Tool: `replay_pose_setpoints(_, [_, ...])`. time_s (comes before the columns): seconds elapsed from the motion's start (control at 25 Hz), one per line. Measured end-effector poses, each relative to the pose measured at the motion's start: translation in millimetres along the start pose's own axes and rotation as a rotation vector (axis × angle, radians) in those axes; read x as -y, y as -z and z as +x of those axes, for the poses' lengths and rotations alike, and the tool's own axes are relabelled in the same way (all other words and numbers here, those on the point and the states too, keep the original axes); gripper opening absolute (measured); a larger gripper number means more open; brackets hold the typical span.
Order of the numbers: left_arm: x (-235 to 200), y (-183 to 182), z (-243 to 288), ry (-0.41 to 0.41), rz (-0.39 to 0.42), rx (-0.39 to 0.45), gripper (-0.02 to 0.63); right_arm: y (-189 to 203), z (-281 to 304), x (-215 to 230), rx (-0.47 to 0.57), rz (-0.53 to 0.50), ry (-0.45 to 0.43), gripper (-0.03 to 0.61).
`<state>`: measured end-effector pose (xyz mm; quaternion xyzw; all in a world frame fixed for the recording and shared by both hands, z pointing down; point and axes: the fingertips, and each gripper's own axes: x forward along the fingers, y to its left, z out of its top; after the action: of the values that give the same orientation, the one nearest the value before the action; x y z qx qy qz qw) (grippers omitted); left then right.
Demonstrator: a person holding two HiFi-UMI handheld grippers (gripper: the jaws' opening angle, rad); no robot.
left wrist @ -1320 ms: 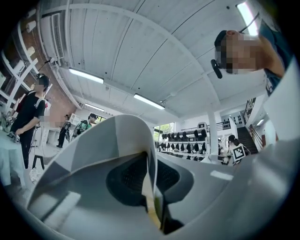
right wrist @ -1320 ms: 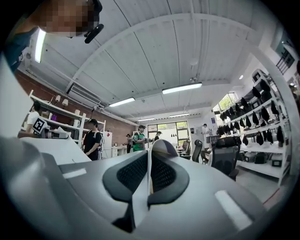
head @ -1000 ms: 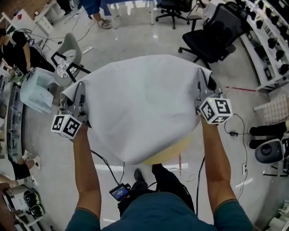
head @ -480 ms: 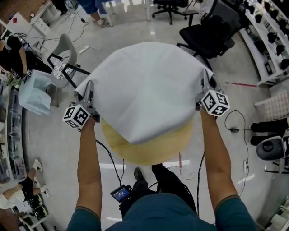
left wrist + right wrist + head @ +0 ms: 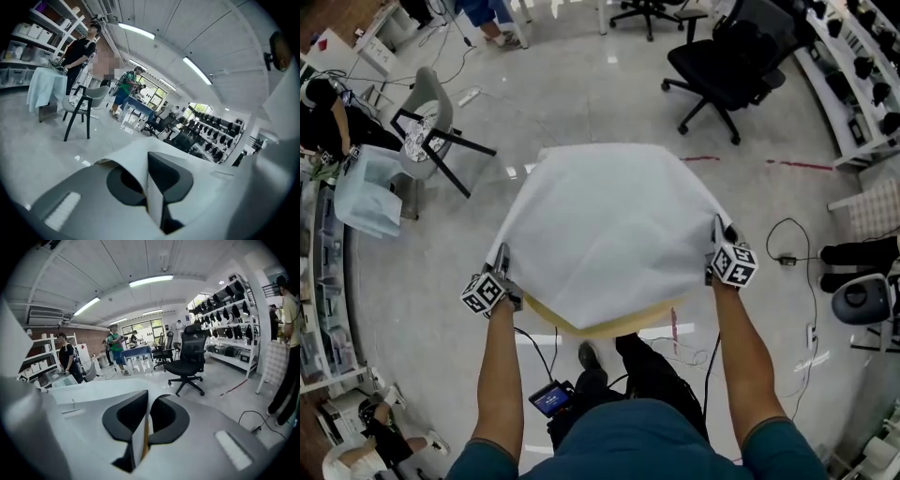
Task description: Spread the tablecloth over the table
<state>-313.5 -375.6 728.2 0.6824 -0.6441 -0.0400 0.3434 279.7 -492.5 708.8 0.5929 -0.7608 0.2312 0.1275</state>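
**A:** White cloth: the tablecloth [image 5: 609,225] lies domed over the round desk [image 5: 614,326] in the middle of the frame. Only a pale wooden crescent of the top shows at the cloth's lower edge, nearest the person.

**B:** And the grip?

**A:** The left tool [image 5: 502,264], at the lower left of the cloth, has its jaws pinched together on the hem, with a strip of fabric running between them. The right tool [image 5: 718,236], at the cloth's right edge, is clamped on its corner the same way.

**B:** So how should the laying-down go?

**A:** I judge the near side to be short. The cloth wants drawing toward the bottom of the frame until that crescent is covered. Hold both tools level with each other and pull evenly, so the cloth doesn't skew.

**B:** Any risk?

**A:** The fabric looks light and seems to hold air, so letting go early could leave a bulge or wrinkles. Better to take the hem below the rim, hold it taut, then open both tools together.
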Motion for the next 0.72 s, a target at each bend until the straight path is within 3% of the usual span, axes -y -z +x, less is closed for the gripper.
replay_pose_setpoints(0.32, [-20, 25, -36, -0.037, -0.012, -0.024, 0.008, 37, -27, -15, -0.036, 0.059, -0.004, 0.015])
replay_pose_setpoints(0.48, [-28, 32, -51, -0.028, -0.021, 0.0, 0.013, 59, -39, -25, -0.046, 0.147, -0.059, 0.015])
replay_pose_setpoints(0.72, [-46, 88, -91, -0.071, -0.147, 0.025, 0.079, 115, -77, -31, -0.089, 0.294, -0.134, 0.071])
